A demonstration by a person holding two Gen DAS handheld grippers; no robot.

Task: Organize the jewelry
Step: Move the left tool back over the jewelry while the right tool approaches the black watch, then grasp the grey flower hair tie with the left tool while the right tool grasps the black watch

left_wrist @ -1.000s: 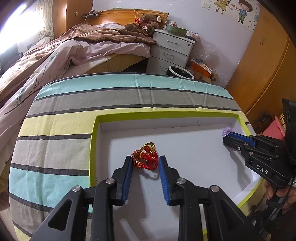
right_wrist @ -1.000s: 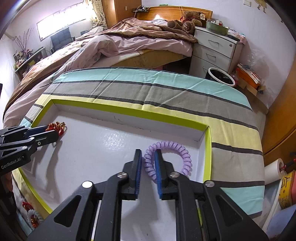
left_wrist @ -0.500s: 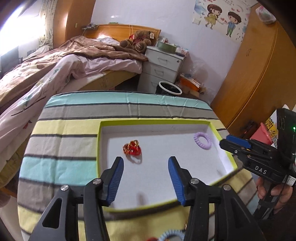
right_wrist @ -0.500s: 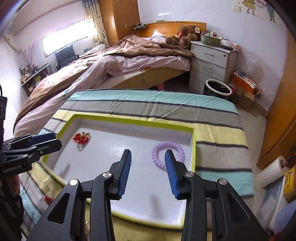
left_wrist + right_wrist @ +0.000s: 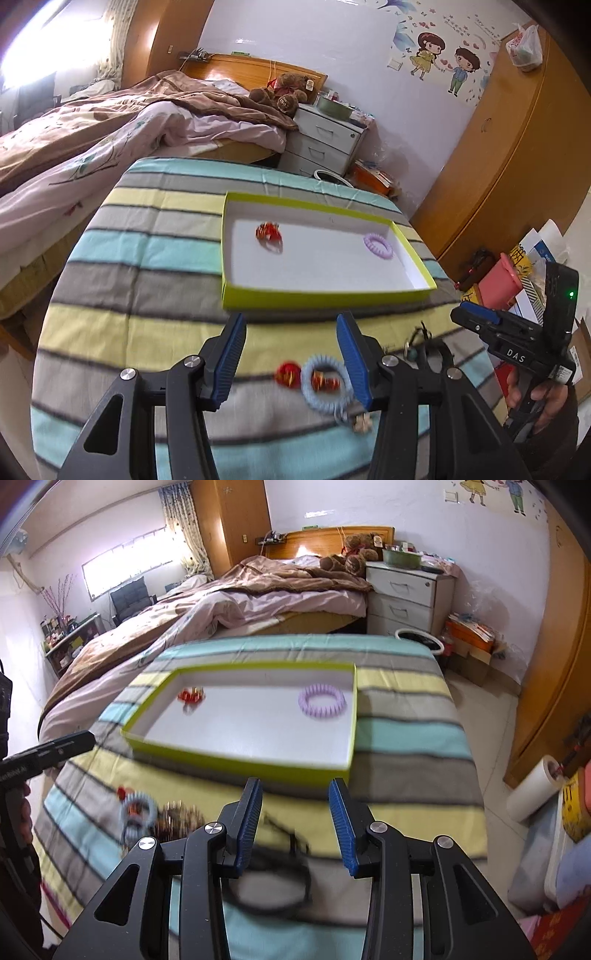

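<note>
A green-rimmed white tray [image 5: 325, 295] [image 5: 236, 757] sits on the striped cloth. In it lie a red-gold trinket [image 5: 267, 232] [image 5: 190, 695] on the left and a purple coil ring [image 5: 377, 246] [image 5: 322, 700] on the right. My left gripper [image 5: 291, 332] hangs open and empty in front of the tray, over a blue coil ring [image 5: 325, 384] and red beads [image 5: 288, 373]. My right gripper [image 5: 295, 797] is open too, above a black cord necklace [image 5: 273, 878]. Each gripper shows at the edge of the other's view: the right gripper [image 5: 465, 317] and the left gripper [image 5: 88, 738].
More loose jewelry [image 5: 177, 816] lies on the cloth near the front edge. Behind the table are an unmade bed [image 5: 110, 140], a white nightstand [image 5: 325, 144] and a bin [image 5: 417, 638]. A wooden wardrobe [image 5: 517, 155] stands at the right, with boxes and a paper roll [image 5: 532, 790] on the floor.
Both grippers opened, leaving the red trinket and the purple ring in the tray, then drew back and up to the table's near side. Loose jewelry has come into view beneath them.
</note>
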